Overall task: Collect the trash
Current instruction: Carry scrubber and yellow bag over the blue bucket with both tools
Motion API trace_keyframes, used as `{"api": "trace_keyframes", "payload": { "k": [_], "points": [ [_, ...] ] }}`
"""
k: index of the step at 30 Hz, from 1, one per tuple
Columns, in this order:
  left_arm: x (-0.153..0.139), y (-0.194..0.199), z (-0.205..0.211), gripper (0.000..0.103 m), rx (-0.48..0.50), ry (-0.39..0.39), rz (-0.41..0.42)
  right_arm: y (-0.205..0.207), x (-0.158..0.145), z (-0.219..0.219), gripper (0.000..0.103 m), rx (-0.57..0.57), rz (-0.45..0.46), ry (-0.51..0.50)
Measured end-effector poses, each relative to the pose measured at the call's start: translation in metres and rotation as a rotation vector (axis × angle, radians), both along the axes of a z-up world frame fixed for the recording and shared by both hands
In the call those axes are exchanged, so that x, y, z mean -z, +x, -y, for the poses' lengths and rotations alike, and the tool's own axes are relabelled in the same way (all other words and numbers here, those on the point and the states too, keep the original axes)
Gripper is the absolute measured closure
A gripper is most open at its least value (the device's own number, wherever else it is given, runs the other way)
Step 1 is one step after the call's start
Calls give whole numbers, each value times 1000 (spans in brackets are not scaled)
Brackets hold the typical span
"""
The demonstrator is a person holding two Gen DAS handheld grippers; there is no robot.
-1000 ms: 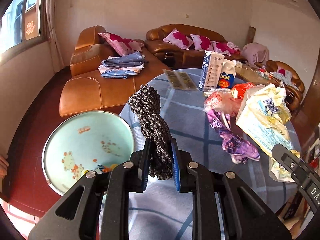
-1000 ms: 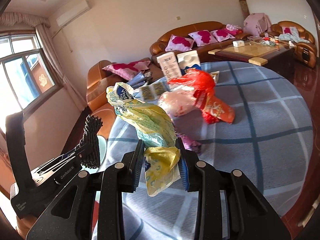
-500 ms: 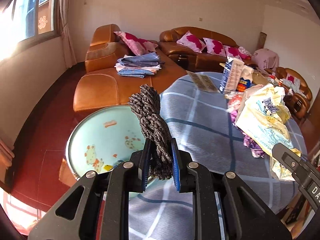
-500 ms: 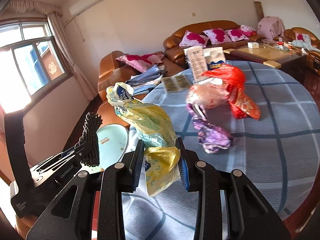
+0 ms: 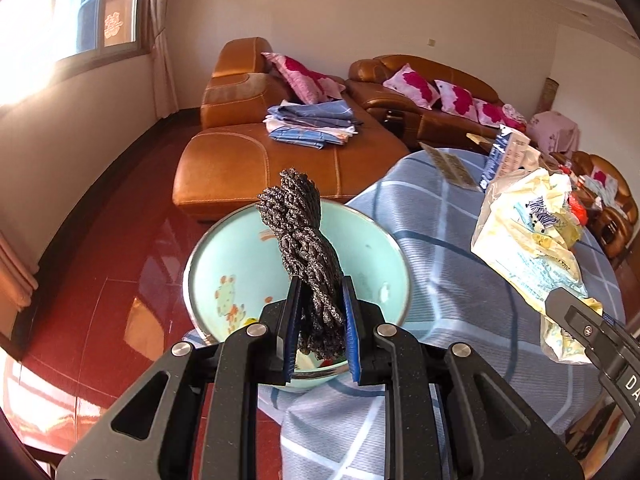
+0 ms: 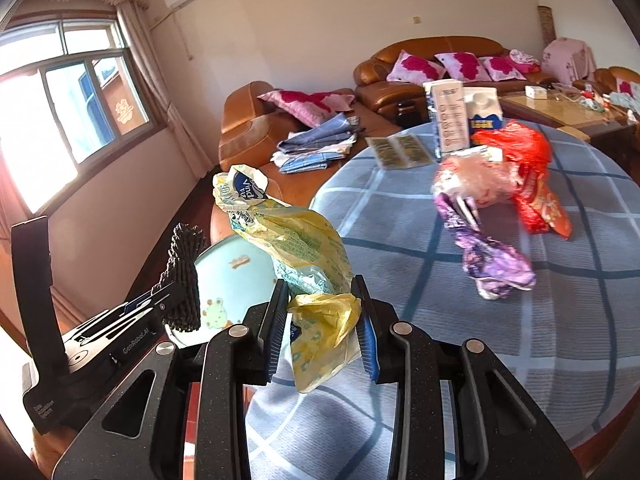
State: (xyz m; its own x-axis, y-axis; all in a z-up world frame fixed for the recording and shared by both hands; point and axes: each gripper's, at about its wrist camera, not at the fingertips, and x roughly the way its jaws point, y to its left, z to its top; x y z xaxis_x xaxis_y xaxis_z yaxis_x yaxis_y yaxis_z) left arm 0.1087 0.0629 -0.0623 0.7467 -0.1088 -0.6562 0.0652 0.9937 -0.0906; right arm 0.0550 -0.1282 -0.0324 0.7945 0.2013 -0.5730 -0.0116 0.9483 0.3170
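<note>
Nearest, the left hand-held gripper is clamped tight on a dark grey twist of foam netting, which stands up from between its pads. It hangs over a pale green round enamel basin with cartoon prints, sitting just past the near left edge of the counter, a round top under a blue checked cloth. To its right, the right hand-held gripper is closed narrowly on a crumpled yellow plastic bag.

Judging from this, both pieces are headed for the basin. Each should be released only once squarely above the bowl, since light foam and plastic can drift.

Farther right on the counter lie a purple foil wrapper, a pink bag and a red plastic bag, with two cartons behind.

The basin's near rim hides behind the left hand-held gripper, so what lies in it is hard to make out. What the basin stands on is out of sight.
</note>
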Motion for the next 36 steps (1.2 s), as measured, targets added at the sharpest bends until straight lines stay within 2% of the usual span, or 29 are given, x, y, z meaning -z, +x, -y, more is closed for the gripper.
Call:
{"api": "trace_keyframes", "payload": {
  "k": [15,36],
  "points": [
    [16,15,-30,84,-52,-5,-49,35,8,-39,70,-66,-42,28],
    [47,51,-37,84,-68,7,-131,108,49,-73,68,-110,-173,64]
  ]
}}
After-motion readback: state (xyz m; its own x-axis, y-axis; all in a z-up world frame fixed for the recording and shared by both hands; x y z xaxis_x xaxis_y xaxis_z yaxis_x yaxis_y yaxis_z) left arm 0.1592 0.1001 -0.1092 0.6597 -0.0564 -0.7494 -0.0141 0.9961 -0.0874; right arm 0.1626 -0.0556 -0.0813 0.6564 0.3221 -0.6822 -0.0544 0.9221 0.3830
